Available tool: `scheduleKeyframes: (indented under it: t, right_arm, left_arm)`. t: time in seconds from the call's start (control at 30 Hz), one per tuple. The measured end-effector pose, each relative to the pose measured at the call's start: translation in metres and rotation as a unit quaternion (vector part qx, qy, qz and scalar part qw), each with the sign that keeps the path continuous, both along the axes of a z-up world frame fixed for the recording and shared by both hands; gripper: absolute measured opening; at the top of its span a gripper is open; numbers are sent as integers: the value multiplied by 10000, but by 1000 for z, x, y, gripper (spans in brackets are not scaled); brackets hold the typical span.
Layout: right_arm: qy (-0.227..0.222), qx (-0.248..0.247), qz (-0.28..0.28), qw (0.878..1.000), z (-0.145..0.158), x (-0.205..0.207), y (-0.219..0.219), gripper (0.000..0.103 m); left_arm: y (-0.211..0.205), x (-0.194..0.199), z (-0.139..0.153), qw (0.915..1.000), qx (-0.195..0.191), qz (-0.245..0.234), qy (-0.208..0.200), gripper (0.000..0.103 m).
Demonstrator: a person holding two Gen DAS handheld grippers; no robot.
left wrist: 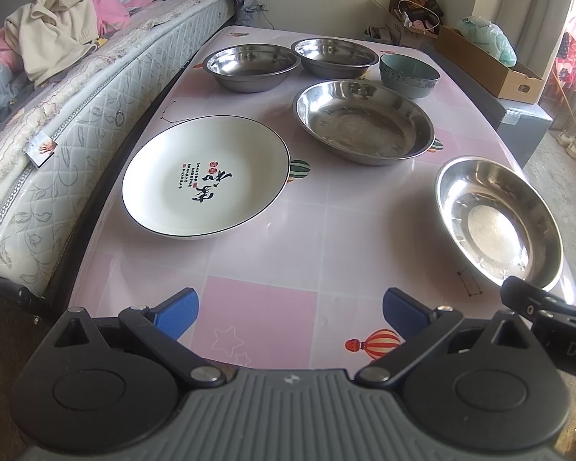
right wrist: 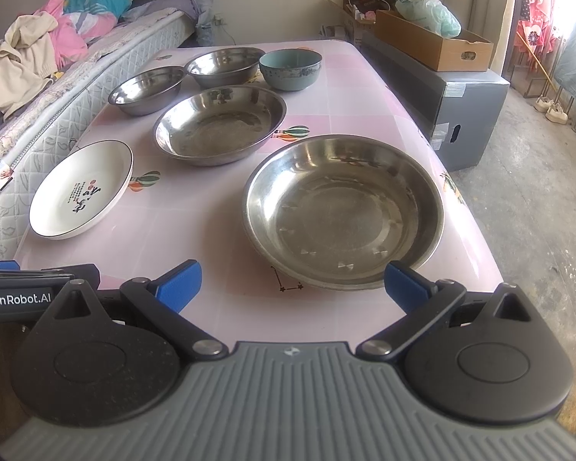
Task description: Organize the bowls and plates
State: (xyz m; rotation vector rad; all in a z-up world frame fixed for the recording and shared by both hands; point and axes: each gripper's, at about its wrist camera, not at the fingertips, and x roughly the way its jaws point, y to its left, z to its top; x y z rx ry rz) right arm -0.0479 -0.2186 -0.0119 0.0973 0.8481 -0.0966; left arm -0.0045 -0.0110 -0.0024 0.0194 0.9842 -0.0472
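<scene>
On the pink table (left wrist: 265, 253) lie a white plate with black script (left wrist: 205, 176), a steel plate in the middle (left wrist: 364, 123), a steel plate near the right edge (left wrist: 499, 219), two steel bowls at the back (left wrist: 251, 63) (left wrist: 336, 55) and a teal bowl (left wrist: 409, 75). My left gripper (left wrist: 290, 311) is open and empty above the table's near edge. My right gripper (right wrist: 292, 288) is open and empty, its fingers just short of the near steel plate (right wrist: 343, 211). The white plate (right wrist: 82, 188), middle steel plate (right wrist: 219, 123) and teal bowl (right wrist: 290, 67) also show in the right wrist view.
A bed with a quilted mattress (left wrist: 76, 115) and piled clothes runs along the table's left side. A dark cabinet (right wrist: 460, 103) with a cardboard box (right wrist: 434, 42) stands to the right. Bare floor (right wrist: 537, 211) lies beyond the right edge.
</scene>
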Motion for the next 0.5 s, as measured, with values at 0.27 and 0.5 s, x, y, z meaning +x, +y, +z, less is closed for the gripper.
scheduleKeyframes:
  t: [0.27,0.5]
  right_arm:
    - [-75,50,20,10000,3,-2,0,102]
    - [-604,40,202,9980,20,-10,6,102]
  left_arm:
    - [5,1,-2,10000,-13,41,44,103]
    - [14,6,-9,9998,13,219,13,103]
